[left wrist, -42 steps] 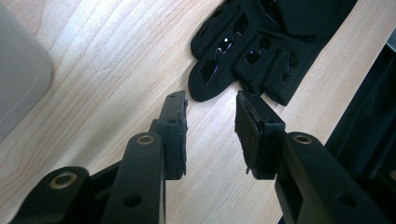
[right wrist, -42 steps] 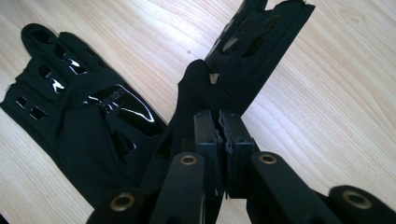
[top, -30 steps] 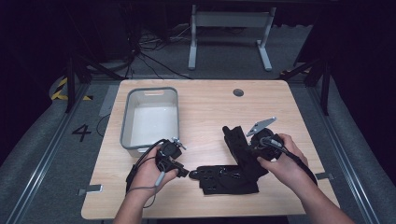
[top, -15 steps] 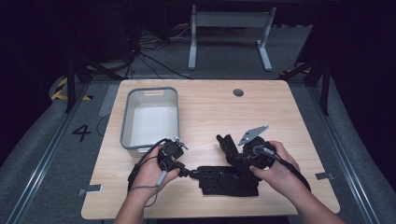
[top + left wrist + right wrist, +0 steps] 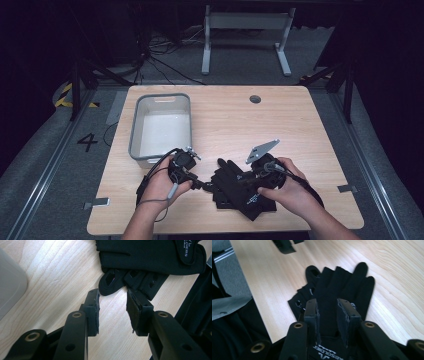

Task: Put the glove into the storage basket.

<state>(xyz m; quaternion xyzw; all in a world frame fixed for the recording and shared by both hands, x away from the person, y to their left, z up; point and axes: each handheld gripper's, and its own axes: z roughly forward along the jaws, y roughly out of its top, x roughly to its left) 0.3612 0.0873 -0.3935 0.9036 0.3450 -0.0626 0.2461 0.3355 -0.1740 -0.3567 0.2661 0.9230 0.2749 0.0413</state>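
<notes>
Hands: I see my left hand (image 5: pixel 162 184) and right hand (image 5: pixel 290 192) come in at the near edge of the wooden surface (image 5: pixel 300 125), each holding its tongs.
Right tongs: my right tongs (image 5: pixel 328 312) sit low over the black gloves (image 5: pixel 240 192); in the right gripper view the two pads stand a narrow gap apart, straddling the back of the top glove above the white lettering. I cannot tell whether they pinch the fabric or just frame it.
Left tongs: my left tongs (image 5: pixel 112 307) are spread wide, holding nothing. Their tips hover just short of the open fingertip ends of the gloves, with bare wood between the pads.
Gloves: they lie stacked near the front of the surface, between my two hands, the fingers fanned out toward the middle of the surface in the high view. In the left gripper view the gloves (image 5: pixel 150 260) lie just beyond the tips, slightly to the right of the gap.
Relation: right tongs on top of the stack at its wrist end, left tongs beside it at its left edge, near but not touching as far as I can see.
Tray: a grey tray (image 5: pixel 135 135) stands farther back on the left, well apart from the gloves, behind my left hand.
</notes>
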